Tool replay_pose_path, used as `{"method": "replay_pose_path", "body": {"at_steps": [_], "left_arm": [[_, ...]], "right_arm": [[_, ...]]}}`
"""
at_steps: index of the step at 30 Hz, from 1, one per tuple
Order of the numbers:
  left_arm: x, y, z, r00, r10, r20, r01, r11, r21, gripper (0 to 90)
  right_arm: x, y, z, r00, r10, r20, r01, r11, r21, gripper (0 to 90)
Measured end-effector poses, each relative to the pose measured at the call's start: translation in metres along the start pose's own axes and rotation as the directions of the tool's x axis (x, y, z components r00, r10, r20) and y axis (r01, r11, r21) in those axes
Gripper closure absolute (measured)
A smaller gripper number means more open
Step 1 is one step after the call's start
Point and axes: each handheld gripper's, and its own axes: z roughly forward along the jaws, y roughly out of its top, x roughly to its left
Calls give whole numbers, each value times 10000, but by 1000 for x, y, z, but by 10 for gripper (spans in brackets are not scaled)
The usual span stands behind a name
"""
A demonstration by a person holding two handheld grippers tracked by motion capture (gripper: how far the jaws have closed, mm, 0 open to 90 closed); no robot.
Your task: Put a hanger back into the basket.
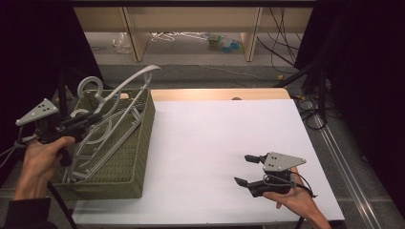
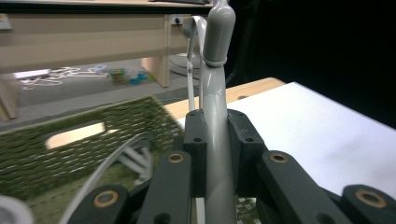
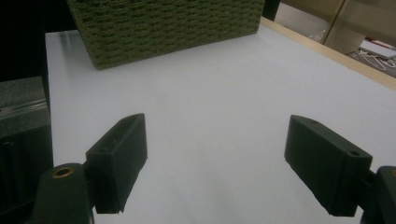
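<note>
A green woven basket (image 1: 138, 143) stands at the table's left and holds several grey plastic hangers (image 1: 102, 143). My left gripper (image 1: 93, 116) is over the basket, shut on a grey hanger (image 1: 129, 81) whose arm sticks up and out past the far rim. In the left gripper view the hanger's bar (image 2: 215, 116) runs upward between the two black jaws. My right gripper (image 1: 244, 169) rests low over the white table surface (image 1: 205, 138) at the front right, open, with nothing between its fingers (image 3: 119, 158).
The basket's side wall (image 3: 163, 28) lies beyond the right gripper. A wooden strip (image 1: 219, 94) edges the table's far side. Beyond it, a floor with cables, white hangers and small items (image 1: 224, 43) under a wooden bench. Dark curtains flank both sides.
</note>
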Motion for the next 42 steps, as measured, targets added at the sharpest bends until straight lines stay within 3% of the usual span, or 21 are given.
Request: {"method": "replay_pose_path", "body": {"at_steps": [4, 15, 22, 33, 42], "left_arm": [[15, -7, -4, 9998, -9, -204, 13, 9998, 202, 788], [37, -24, -7, 9984, 35, -568, 6, 9974, 715, 788], [41, -30, -7, 9978, 295, -593, -217, 9917, 1270, 788], [46, -42, 1, 9979, 74, -649, 48, 9825, 1860, 788], [45, -49, 10, 9995, -18, -300, 90, 9703, 2417, 789]], "right_arm": [[1, 0, 2, 10000, -4, -45, 4, 10000, -18, 222], [1, 0, 2, 9999, 55, -127, -56, 10000, -37, 222], [2, 0, 3, 9998, -12, -217, 13, 10000, 17, 223], [2, 0, 3, 9997, 0, -247, 1, 10000, 45, 224], [2, -1, 4, 9997, -43, -241, 45, 10000, 82, 224]]}}
